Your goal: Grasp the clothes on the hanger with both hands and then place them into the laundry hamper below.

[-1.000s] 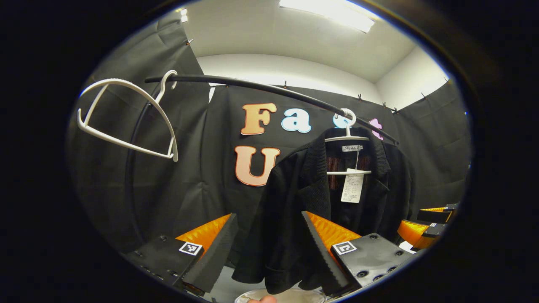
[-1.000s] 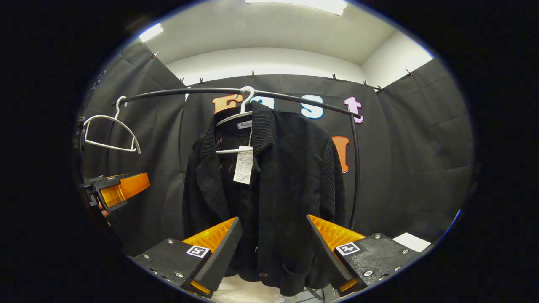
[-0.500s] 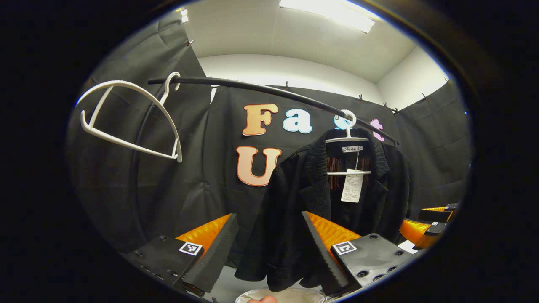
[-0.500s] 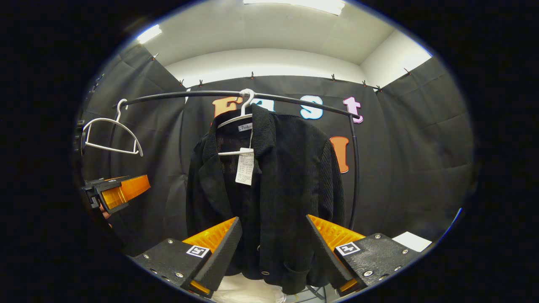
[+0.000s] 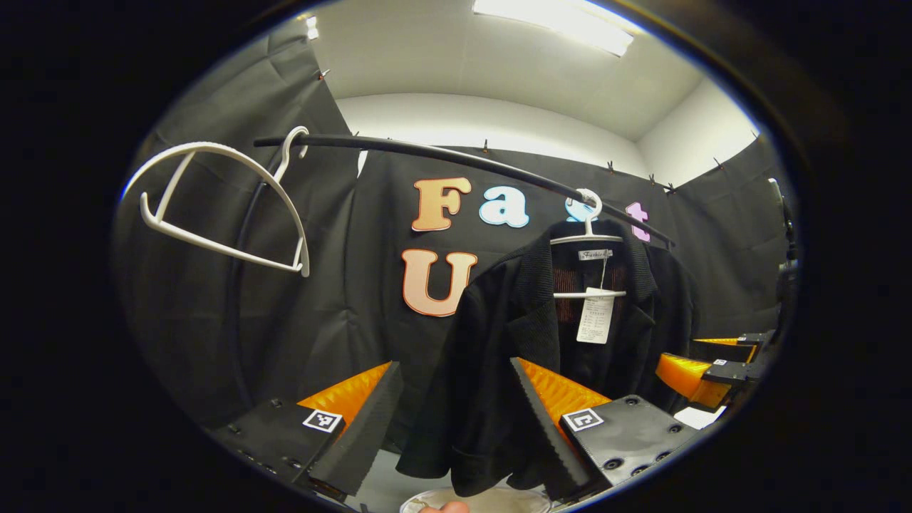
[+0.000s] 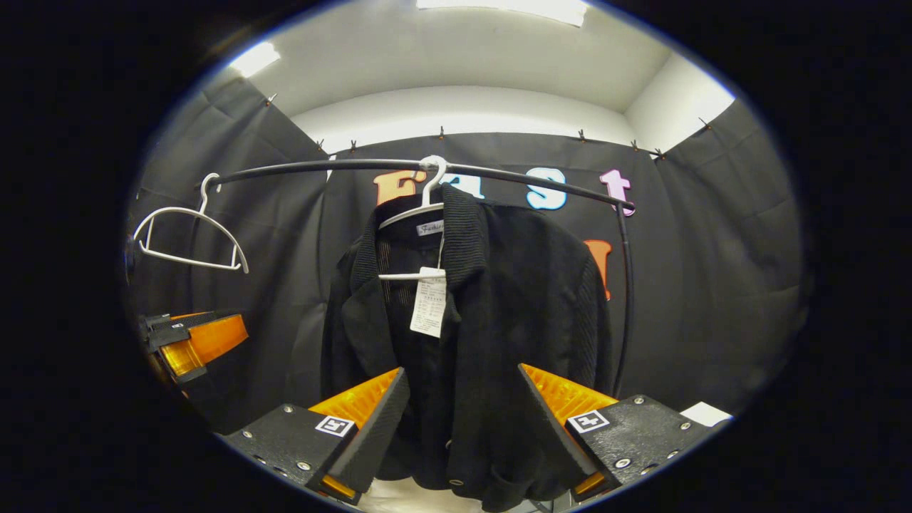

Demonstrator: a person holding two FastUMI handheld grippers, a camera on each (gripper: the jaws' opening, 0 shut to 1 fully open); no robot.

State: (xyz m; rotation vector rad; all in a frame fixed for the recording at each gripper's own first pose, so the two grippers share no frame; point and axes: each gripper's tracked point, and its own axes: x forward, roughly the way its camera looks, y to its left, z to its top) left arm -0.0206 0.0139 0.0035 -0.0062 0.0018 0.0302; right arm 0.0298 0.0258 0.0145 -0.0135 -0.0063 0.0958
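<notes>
- A black jacket (image 6: 491, 313) hangs on a white hanger (image 6: 420, 214) from a black curved rail (image 6: 320, 165), against the booth's black cloth wall.
- In the right gripper view the jacket sits at the centre, its collar toward 12 o'clock and its hem reaching down toward 6 o'clock, between the fingers of the right gripper (image 6: 459, 427).
- The right gripper's jaws are spread wide with nothing between them pressing; whether its fingers touch the cloth cannot be told, since the jacket hangs behind the gap.
- A white paper tag (image 6: 429, 308) hangs from the hanger's lower bar inside the open front of the jacket.
- A second white hanger (image 6: 189, 239), bare, hangs from the rail's end at about 9 o'clock in that view.
- The left gripper (image 5: 452, 427) is also wide open and holds nothing; in the left gripper view the jacket (image 5: 541, 356) hangs from centre toward 3 o'clock, its near sleeve showing in the gap between the fingers.
- In the left gripper view the bare hanger (image 5: 221, 203) is at 10 o'clock, tilted.
- Each gripper shows at the edge of the other's view: the right one (image 5: 712, 360) at 3 o'clock, the left one (image 6: 189, 342) at 8 o'clock.
- A pale round rim, apparently the laundry hamper (image 5: 491, 499), peeks in at 6 o'clock below the jacket's hem in the left gripper view.
</notes>
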